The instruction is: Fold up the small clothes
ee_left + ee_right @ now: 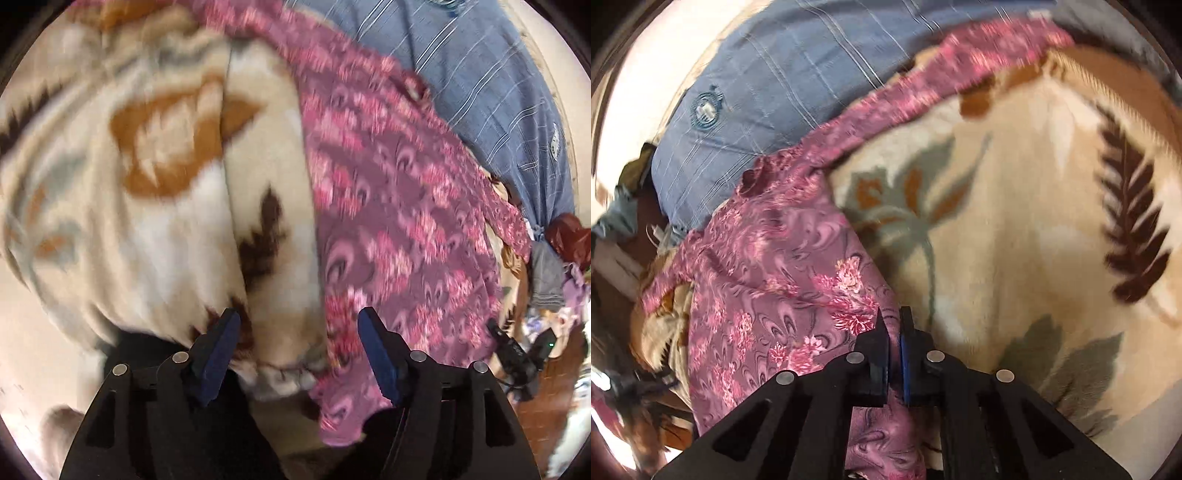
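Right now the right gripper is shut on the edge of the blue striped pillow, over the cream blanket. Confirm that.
Wrong cloth. The right wrist view shows the right gripper shut on the pink floral garment, over the cream blanket; the blue striped pillow lies beyond it.

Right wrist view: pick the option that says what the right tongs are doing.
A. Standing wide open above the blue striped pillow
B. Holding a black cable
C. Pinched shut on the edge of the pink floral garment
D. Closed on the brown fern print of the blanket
C: the right tongs have their pads together on the edge of the pink floral garment, which lies on the cream blanket.
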The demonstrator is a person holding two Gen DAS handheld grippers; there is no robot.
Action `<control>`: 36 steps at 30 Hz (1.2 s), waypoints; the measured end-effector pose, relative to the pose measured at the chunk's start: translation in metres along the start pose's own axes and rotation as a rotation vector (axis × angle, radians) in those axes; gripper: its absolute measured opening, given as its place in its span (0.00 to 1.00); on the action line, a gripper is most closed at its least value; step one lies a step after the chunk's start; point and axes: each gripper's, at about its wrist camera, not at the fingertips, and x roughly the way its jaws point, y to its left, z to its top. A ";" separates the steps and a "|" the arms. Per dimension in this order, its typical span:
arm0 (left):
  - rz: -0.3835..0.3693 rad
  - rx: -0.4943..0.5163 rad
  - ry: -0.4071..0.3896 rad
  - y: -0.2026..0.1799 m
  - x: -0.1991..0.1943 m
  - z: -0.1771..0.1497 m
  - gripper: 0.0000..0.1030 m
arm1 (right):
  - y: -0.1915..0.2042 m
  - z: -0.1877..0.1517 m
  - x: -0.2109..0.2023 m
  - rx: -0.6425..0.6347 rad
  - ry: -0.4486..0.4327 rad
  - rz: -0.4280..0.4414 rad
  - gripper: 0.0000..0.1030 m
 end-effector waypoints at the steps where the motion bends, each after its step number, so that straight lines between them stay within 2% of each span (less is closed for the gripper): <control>1: -0.011 -0.009 0.021 -0.001 0.008 -0.003 0.64 | 0.002 -0.002 -0.002 -0.012 -0.007 -0.006 0.04; 5: -0.079 -0.009 0.080 -0.015 0.034 -0.016 0.63 | 0.002 0.000 -0.002 -0.018 -0.001 -0.007 0.05; 6: -0.073 0.005 0.074 -0.022 0.037 -0.020 0.63 | 0.000 0.000 -0.003 -0.012 -0.001 -0.001 0.06; 7: -0.026 0.043 0.039 -0.030 0.038 -0.023 0.56 | -0.002 0.000 -0.002 -0.009 -0.001 0.003 0.06; 8: 0.008 0.071 0.018 -0.036 0.044 -0.024 0.43 | -0.003 0.000 -0.002 -0.005 -0.005 0.006 0.06; 9: 0.033 0.101 0.006 -0.040 0.045 -0.022 0.08 | -0.001 0.000 -0.001 -0.006 -0.007 0.004 0.05; 12: -0.007 0.056 -0.013 -0.036 0.031 -0.009 0.07 | 0.009 0.002 0.000 -0.028 -0.005 -0.014 0.04; 15: -0.029 0.059 -0.118 -0.038 -0.012 -0.002 0.07 | 0.027 0.004 -0.019 -0.012 -0.016 0.120 0.04; 16: -0.014 0.068 -0.181 -0.040 -0.034 -0.001 0.07 | 0.035 0.003 -0.027 -0.020 -0.020 0.157 0.04; 18: 0.076 0.084 -0.252 -0.044 -0.059 0.000 0.09 | 0.049 0.000 -0.036 -0.053 -0.024 0.183 0.04; 19: 0.107 0.086 -0.255 -0.040 -0.064 0.000 0.10 | 0.055 -0.002 -0.035 -0.067 -0.009 0.187 0.04; 21: 0.167 0.078 -0.200 -0.032 -0.054 -0.003 0.10 | 0.061 -0.011 -0.024 -0.083 0.034 0.160 0.04; 22: 0.261 0.090 -0.134 -0.023 -0.036 -0.007 0.10 | 0.060 -0.015 -0.017 -0.095 0.051 0.130 0.04; 24: 0.388 0.112 -0.065 -0.009 -0.011 -0.015 0.10 | 0.050 -0.024 -0.003 -0.078 0.097 0.076 0.05; 25: 0.413 0.093 -0.050 0.002 -0.003 -0.017 0.10 | 0.043 -0.028 0.004 -0.060 0.128 0.066 0.05; 26: 0.398 0.065 -0.046 0.009 -0.001 -0.016 0.10 | 0.039 -0.030 0.006 -0.046 0.142 0.061 0.11; 28: 0.298 0.023 -0.071 0.014 0.002 -0.006 0.10 | 0.032 -0.030 0.006 -0.022 0.161 0.081 0.11; 29: 0.258 0.021 -0.094 0.015 0.000 -0.001 0.11 | 0.030 -0.028 0.001 -0.014 0.146 0.084 0.15; 30: 0.226 0.040 -0.112 0.012 0.002 0.006 0.16 | 0.028 -0.026 -0.002 -0.009 0.130 0.081 0.23; 31: 0.209 0.060 -0.121 0.006 0.005 0.013 0.31 | 0.029 -0.026 -0.007 -0.005 0.118 0.089 0.29; 32: 0.203 0.071 -0.132 0.006 0.009 0.017 0.39 | 0.028 -0.024 -0.009 0.002 0.108 0.096 0.38; 33: 0.200 0.089 -0.152 0.002 0.015 0.020 0.51 | 0.027 -0.023 -0.009 0.012 0.094 0.100 0.40; 36: 0.239 0.120 -0.151 -0.010 0.039 0.030 0.50 | 0.032 -0.025 0.000 0.012 0.109 0.111 0.40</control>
